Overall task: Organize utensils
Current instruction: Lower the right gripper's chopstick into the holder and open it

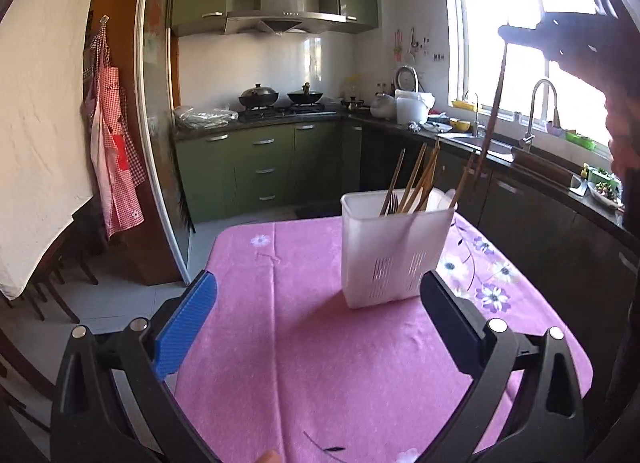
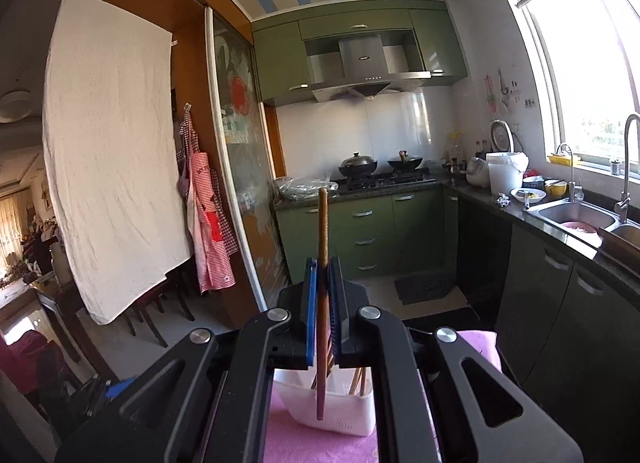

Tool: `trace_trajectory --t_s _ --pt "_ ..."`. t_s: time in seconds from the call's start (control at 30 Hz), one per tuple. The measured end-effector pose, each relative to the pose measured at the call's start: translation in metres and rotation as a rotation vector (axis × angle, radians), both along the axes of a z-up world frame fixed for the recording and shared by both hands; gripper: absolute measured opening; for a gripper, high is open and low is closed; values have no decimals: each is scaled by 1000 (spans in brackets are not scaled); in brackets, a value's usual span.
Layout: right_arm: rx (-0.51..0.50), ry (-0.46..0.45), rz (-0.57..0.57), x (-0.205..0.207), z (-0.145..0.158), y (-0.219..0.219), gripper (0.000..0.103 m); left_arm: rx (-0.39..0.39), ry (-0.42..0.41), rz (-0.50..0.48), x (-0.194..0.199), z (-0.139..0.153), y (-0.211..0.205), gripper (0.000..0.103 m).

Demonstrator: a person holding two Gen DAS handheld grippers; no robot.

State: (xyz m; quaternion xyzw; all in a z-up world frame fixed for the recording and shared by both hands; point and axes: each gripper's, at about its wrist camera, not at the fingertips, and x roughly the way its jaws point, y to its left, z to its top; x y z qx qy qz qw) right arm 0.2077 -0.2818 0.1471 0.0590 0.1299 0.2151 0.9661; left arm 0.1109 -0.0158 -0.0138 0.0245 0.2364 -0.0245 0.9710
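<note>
A white utensil holder (image 1: 394, 251) with chopsticks and a fork stands on the pink tabletop (image 1: 304, 343). Above it, the right gripper (image 2: 324, 303) is clamped on a brown chopstick (image 2: 322, 231), hanging upright. The left gripper (image 1: 320, 327) hovers nearby, wide open and empty.

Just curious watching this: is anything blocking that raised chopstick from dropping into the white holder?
Nothing visible. The right gripper holds the chopstick above the open-topped holder; only chopsticks already inside crowd it.
</note>
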Motion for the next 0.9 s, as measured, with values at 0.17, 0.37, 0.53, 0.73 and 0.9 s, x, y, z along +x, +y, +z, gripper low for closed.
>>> trace_trajectory --t_s 0.17,0.37,0.53,0.73,0.9 --pt "-16 16 -48 36 -1 12 7 -2 44 -8 -7 -17 5 97" --pt "-45 65 -84 78 -19 25 7 20 55 -45 -7 -25 -11 97" --pt "-70 123 -71 90 -51 33 7 27 70 -58 -5 -33 -18 97" --pt "-110 198 -51 98 -91 45 7 22 65 -49 -7 -31 -16 97" --pt "-110 170 -40 78 -93 44 28 22 54 -48 -11 -29 -18 97"
